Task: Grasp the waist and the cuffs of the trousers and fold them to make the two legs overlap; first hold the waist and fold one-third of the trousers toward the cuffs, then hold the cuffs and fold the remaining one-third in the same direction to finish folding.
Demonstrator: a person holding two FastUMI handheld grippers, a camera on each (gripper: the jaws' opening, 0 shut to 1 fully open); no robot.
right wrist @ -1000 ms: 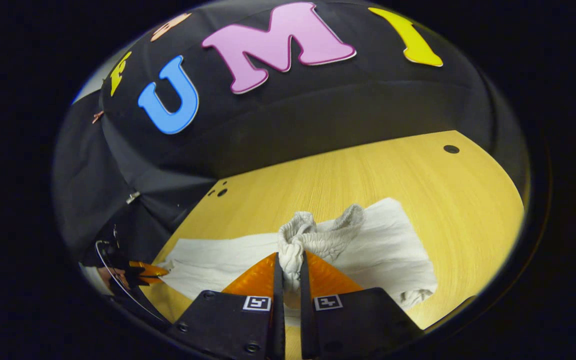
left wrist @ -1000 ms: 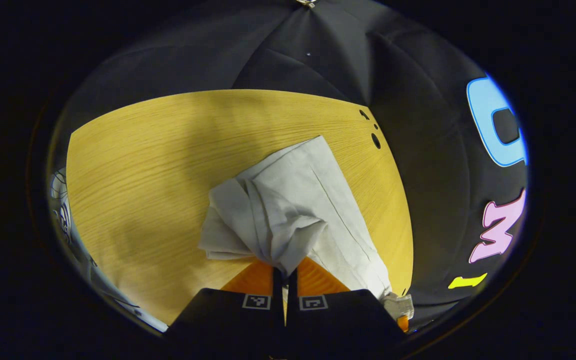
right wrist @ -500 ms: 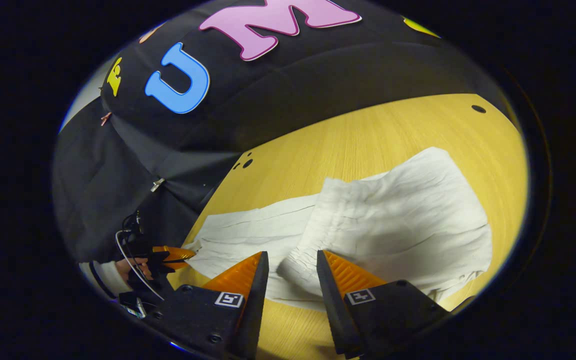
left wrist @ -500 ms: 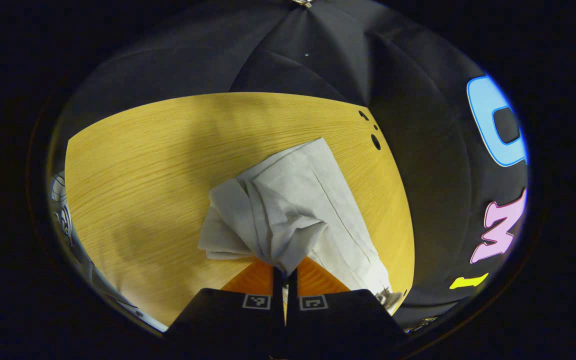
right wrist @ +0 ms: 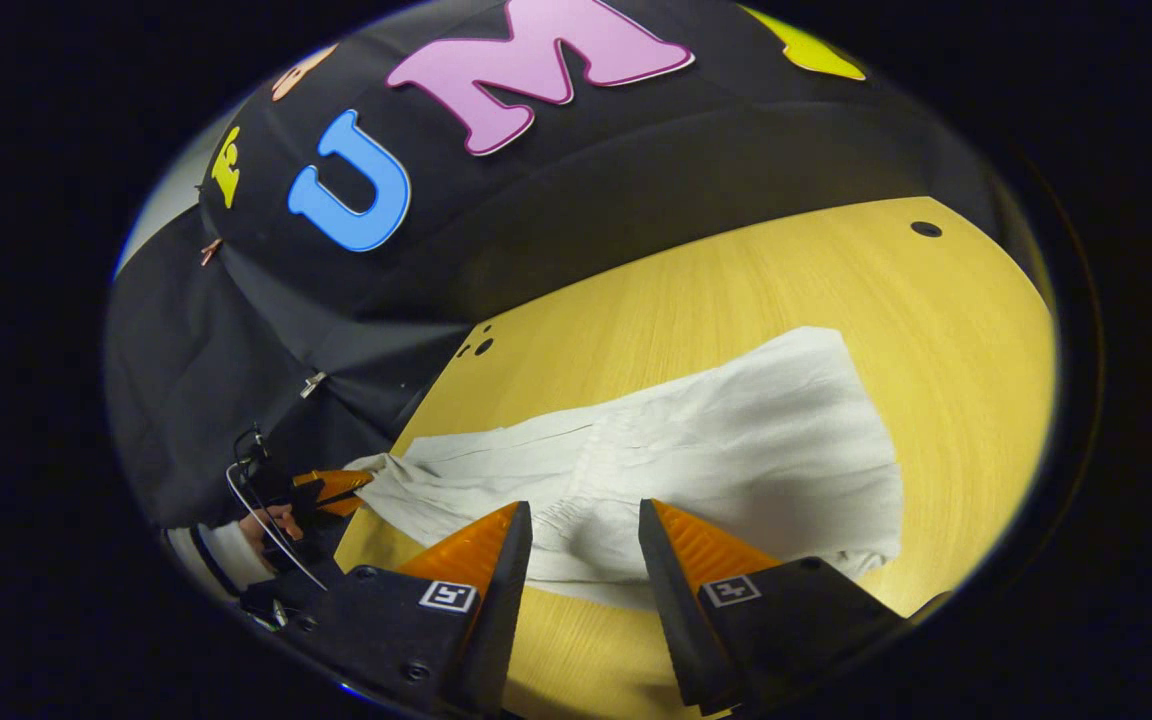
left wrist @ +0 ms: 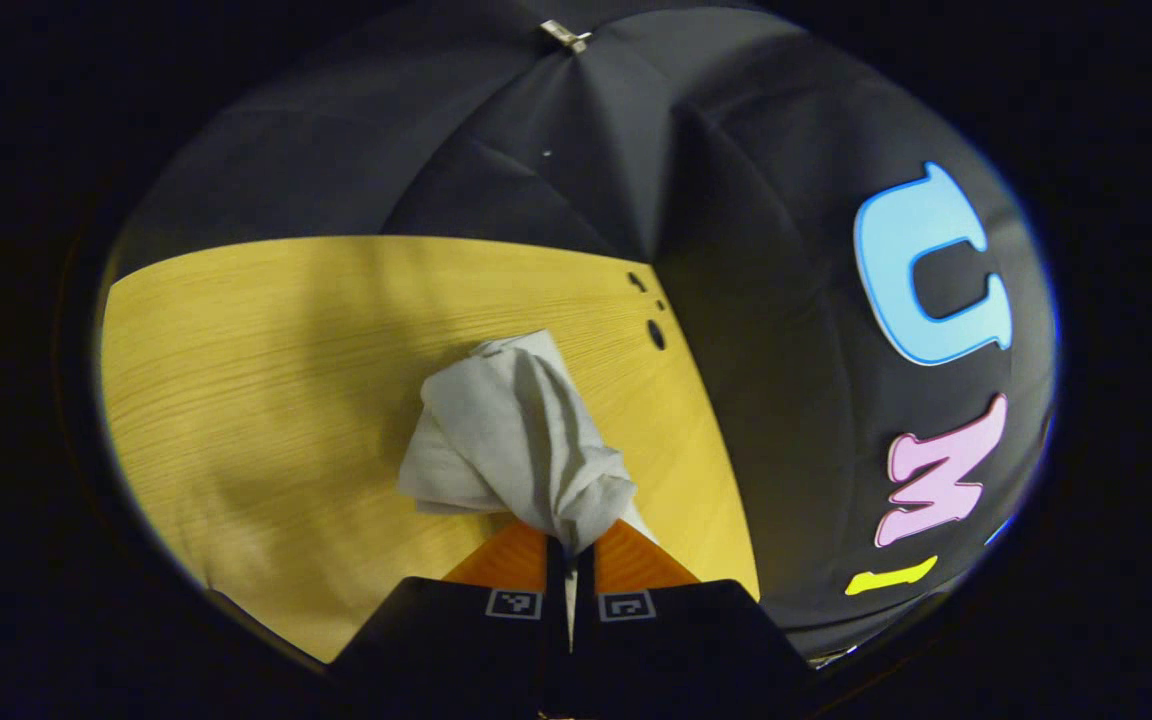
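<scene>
We see the white trousers [right wrist: 716, 470] lying along the wooden table [right wrist: 796, 290] near its corner holes, bare wood open on the far side. The left gripper [left wrist: 570, 535] pinches the cuff end, bunched and lifted off the wood; the right gripper [right wrist: 584, 530] hangs wide open just above the folded waist part.

Trousers [right wrist: 736, 440] flat on table [right wrist: 786, 290]
</scene>
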